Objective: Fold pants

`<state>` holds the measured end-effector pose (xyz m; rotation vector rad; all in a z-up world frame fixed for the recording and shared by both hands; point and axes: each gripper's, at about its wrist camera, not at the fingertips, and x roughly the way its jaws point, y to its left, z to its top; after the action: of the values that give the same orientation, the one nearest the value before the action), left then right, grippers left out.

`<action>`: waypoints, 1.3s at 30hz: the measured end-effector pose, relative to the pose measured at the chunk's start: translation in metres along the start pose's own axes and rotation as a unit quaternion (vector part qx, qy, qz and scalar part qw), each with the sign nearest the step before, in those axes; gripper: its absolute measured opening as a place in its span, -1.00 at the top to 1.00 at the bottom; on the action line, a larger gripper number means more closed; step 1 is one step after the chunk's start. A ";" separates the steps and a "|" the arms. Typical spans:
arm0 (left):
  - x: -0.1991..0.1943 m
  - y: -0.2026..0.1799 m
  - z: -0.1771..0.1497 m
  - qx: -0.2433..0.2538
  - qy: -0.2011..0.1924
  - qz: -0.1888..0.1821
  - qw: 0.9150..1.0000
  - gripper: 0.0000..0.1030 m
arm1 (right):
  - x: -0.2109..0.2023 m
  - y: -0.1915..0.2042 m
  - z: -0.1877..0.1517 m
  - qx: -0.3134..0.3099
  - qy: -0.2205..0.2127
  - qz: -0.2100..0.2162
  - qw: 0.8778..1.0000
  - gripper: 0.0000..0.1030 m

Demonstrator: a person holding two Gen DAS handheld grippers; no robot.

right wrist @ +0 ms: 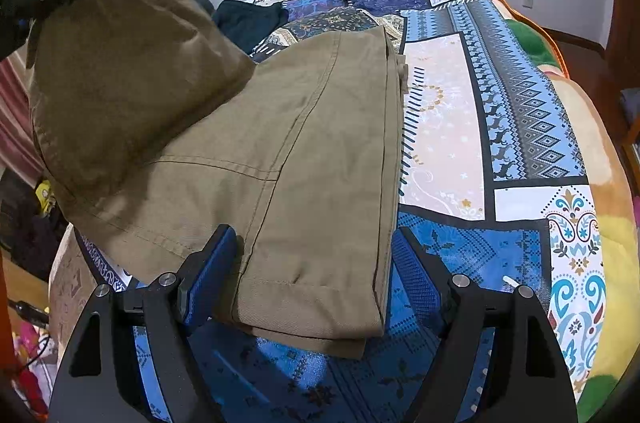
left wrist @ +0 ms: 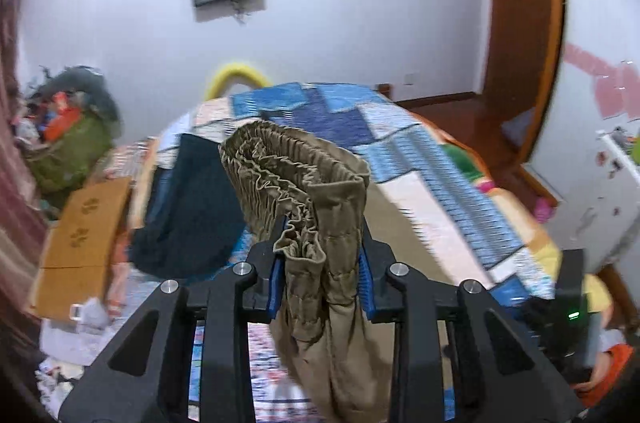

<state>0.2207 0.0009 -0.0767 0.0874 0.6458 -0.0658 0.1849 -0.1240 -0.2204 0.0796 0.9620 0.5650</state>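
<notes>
The left hand-held gripper (left wrist: 322, 263) clenches the khaki pants (right wrist: 312, 151) by their elastic waistband (left wrist: 288, 175), lifted above the bed (right wrist: 448, 127); the legs lie lengthwise along the bed, hems between the right hand-held gripper's (right wrist: 314, 277) released jaws at the near edge.

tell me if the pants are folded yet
Partly folded. The legs lie doubled on the bed, but the left tongs hold the waistband up, not laid down.
</notes>
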 end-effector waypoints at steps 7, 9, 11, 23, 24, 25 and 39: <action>0.023 -0.030 0.006 -0.017 0.045 -0.078 0.996 0.41 | 0.000 0.000 0.000 0.005 -0.002 0.005 1.000 -0.49; 0.028 -0.036 0.006 -0.015 0.055 -0.084 0.995 0.41 | 0.001 0.000 0.000 0.006 -0.002 0.007 1.000 -0.49; 0.033 -0.047 0.003 -0.005 0.066 -0.091 0.994 0.41 | 0.001 -0.001 0.000 0.007 -0.002 0.008 1.000 -0.49; 0.022 -0.044 -0.008 -0.006 0.091 -0.125 0.988 -0.47 | 0.001 -0.001 -0.001 0.012 -0.002 0.013 1.000 -0.49; 0.019 -0.039 -0.005 -0.010 0.082 -0.117 0.990 -0.52 | 0.000 0.000 -0.001 0.012 -0.002 0.012 1.000 -0.49; 0.019 -0.034 -0.002 -0.013 0.076 -0.110 0.991 -0.60 | 0.000 0.000 -0.001 0.013 -0.001 0.010 1.000 -0.49; 0.126 0.039 0.019 -0.007 0.139 0.007 0.990 -0.81 | -0.003 -0.003 -0.006 0.022 0.001 0.009 1.000 -0.50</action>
<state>0.3358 0.0330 -0.1350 0.0881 0.9249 -0.0346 0.1804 -0.1287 -0.2226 0.1283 0.9764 0.5606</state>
